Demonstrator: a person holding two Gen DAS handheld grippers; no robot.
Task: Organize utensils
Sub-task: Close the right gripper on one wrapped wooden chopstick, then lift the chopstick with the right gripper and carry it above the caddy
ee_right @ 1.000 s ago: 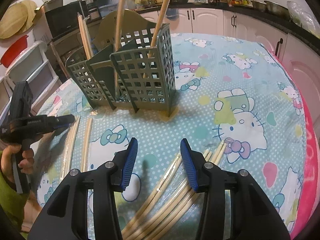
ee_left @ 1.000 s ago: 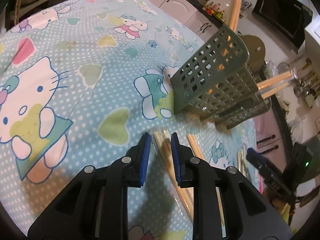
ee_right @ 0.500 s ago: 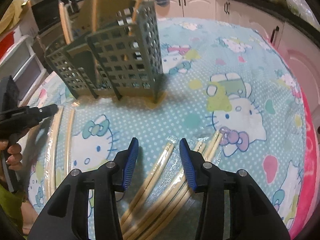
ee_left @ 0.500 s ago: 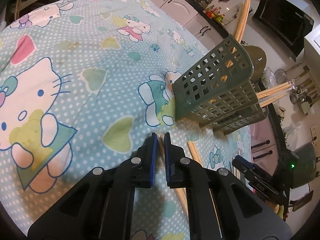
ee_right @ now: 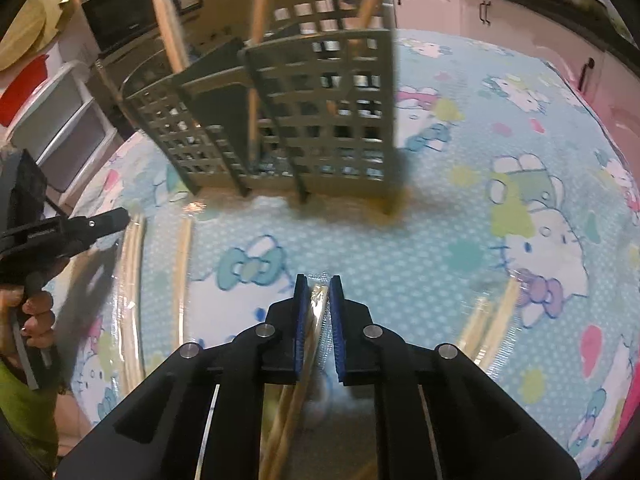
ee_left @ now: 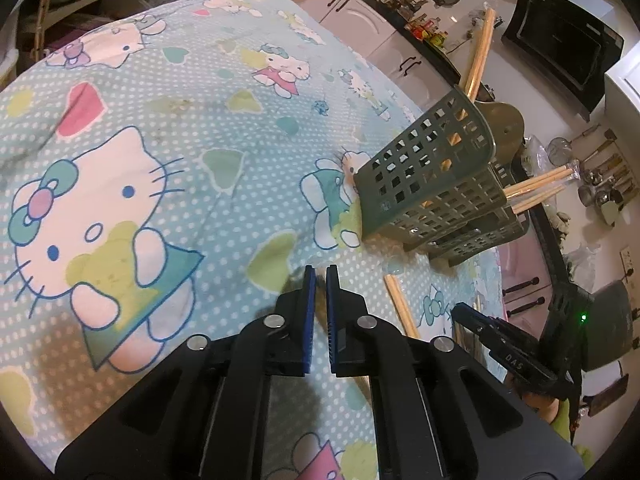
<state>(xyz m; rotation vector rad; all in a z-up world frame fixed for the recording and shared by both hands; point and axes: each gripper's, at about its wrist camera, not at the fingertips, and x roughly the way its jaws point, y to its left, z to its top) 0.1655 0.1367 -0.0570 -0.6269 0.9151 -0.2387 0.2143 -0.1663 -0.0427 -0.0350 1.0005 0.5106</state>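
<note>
A grey-green slotted utensil holder (ee_left: 436, 188) (ee_right: 288, 108) stands on the Hello Kitty tablecloth with several wooden chopsticks upright in it. My left gripper (ee_left: 320, 274) has its jaws nearly together; whether anything is between them cannot be made out. My right gripper (ee_right: 318, 284) is shut on a plastic-wrapped pair of chopsticks (ee_right: 310, 320) and holds it just above the cloth in front of the holder. More wrapped chopsticks lie on the cloth to its left (ee_right: 132, 264) and right (ee_right: 492, 316). One chopstick (ee_left: 400, 304) lies right of my left gripper.
The tablecloth (ee_left: 160, 128) covers the round table. Pink kitchen cabinets (ee_right: 500, 20) and a counter with bottles stand behind. A black microwave (ee_left: 560, 40) is at the far side. The table edge runs close behind the holder.
My left gripper's jaws closed almost fully and it lifted from the chopsticks. My right gripper dropped onto the pile, closed on a wrapped pair and moved toward the holder.
</note>
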